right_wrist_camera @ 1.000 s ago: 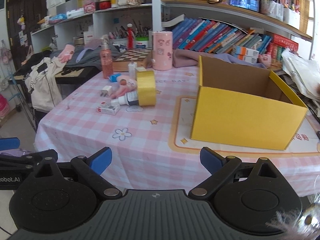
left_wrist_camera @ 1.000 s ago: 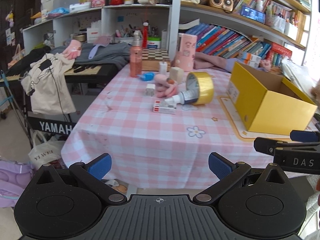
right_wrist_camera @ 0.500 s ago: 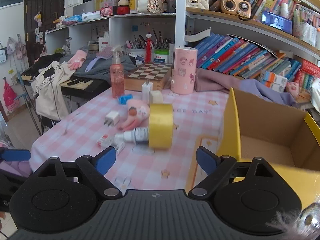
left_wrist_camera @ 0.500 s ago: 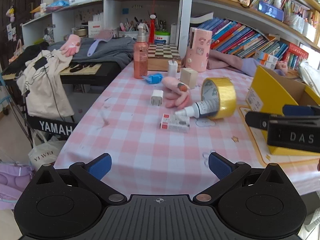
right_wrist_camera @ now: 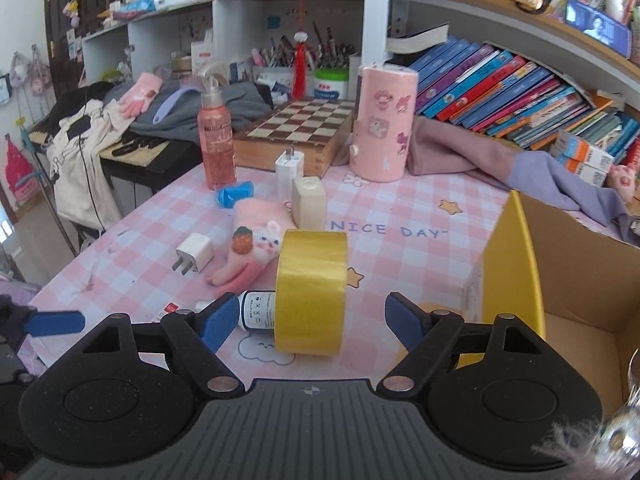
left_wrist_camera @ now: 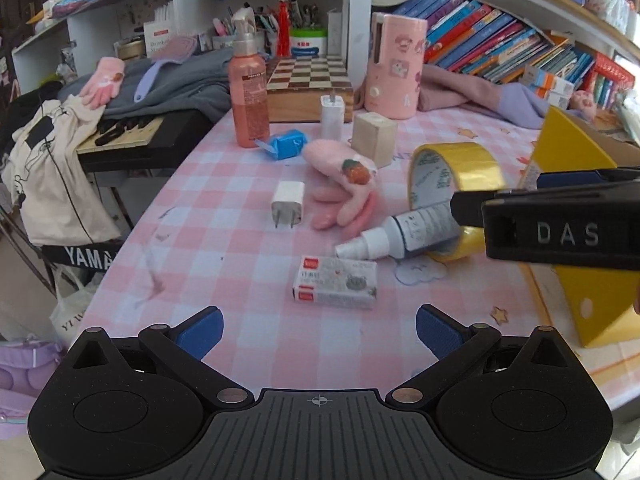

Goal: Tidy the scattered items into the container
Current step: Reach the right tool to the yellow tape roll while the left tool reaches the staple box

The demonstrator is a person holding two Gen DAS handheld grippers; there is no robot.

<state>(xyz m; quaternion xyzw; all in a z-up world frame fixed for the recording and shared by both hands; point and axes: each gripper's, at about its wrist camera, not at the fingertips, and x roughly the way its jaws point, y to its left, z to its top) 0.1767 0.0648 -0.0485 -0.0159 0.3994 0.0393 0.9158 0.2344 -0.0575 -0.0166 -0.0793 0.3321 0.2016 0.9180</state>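
My left gripper (left_wrist_camera: 319, 326) is open and empty, just short of a small white eraser box (left_wrist_camera: 335, 282). My right gripper (right_wrist_camera: 308, 322) is open, its jaws either side of an upright yellow tape roll (right_wrist_camera: 311, 290) without touching it. A small dropper bottle (left_wrist_camera: 400, 236) lies against the roll (left_wrist_camera: 454, 184). A pink glove (left_wrist_camera: 344, 192), a white charger plug (left_wrist_camera: 287, 202), a blue item (left_wrist_camera: 285, 143) and a cream block (left_wrist_camera: 373, 133) lie beyond. The yellow cardboard box (right_wrist_camera: 516, 276) stands open at the right.
A pink spray bottle (left_wrist_camera: 249, 92), a chessboard box (left_wrist_camera: 310, 88), a pink cylinder (left_wrist_camera: 394, 68) and a second white charger (left_wrist_camera: 332, 114) stand at the back of the checked table. Shelves of books rise behind. A keyboard with clothes sits off the table's left edge.
Both grippers have moved forward over the table toward the items. The right gripper has closed in on the tape roll. The left has come near the eraser box.
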